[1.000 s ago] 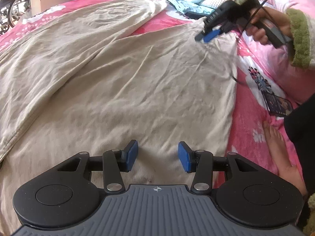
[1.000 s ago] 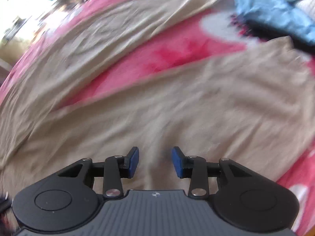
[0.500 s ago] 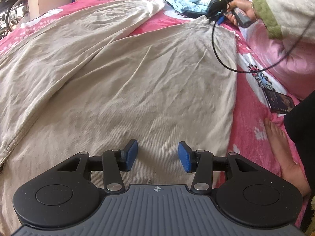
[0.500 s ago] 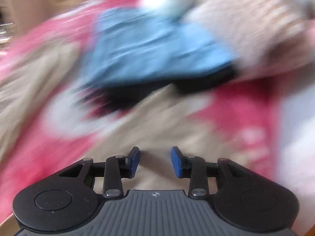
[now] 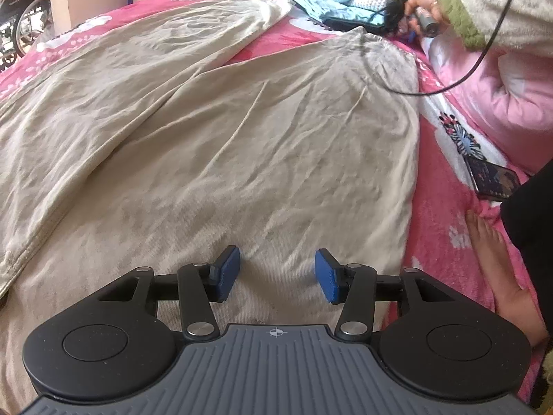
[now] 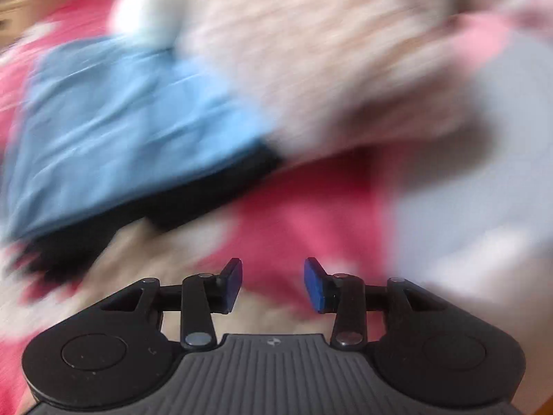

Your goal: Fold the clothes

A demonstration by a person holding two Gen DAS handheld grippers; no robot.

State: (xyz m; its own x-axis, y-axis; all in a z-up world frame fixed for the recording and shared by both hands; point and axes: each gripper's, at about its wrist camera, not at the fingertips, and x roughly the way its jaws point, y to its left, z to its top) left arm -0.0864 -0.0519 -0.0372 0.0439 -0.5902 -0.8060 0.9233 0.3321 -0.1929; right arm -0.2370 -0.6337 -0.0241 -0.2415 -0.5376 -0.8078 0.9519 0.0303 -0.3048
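A large beige garment (image 5: 214, 131) lies spread and wrinkled across the pink floral bedspread (image 5: 446, 159). My left gripper (image 5: 276, 275) hovers open just over its near end, nothing between the blue pads (image 5: 226, 269). In the left wrist view, the right gripper (image 5: 409, 33) is held by a hand (image 5: 420, 5) at the garment's far right corner (image 5: 373, 39). The right wrist view is motion-blurred: my right gripper (image 6: 273, 285) is open above the pink spread, with the beige edge (image 6: 172, 245) at lower left.
A folded light-blue cloth (image 6: 114, 135) on a dark item and a pale knitted pillow (image 6: 311, 55) lie at the far end. A phone (image 5: 492, 176) and a bare foot (image 5: 497, 269) rest on the bed at right. A black cable (image 5: 459, 76) trails over the garment.
The right gripper has swung away to the garment's far right corner, its view passing from beige cloth to the blue cloth and pillow. My left gripper has stayed put, open.
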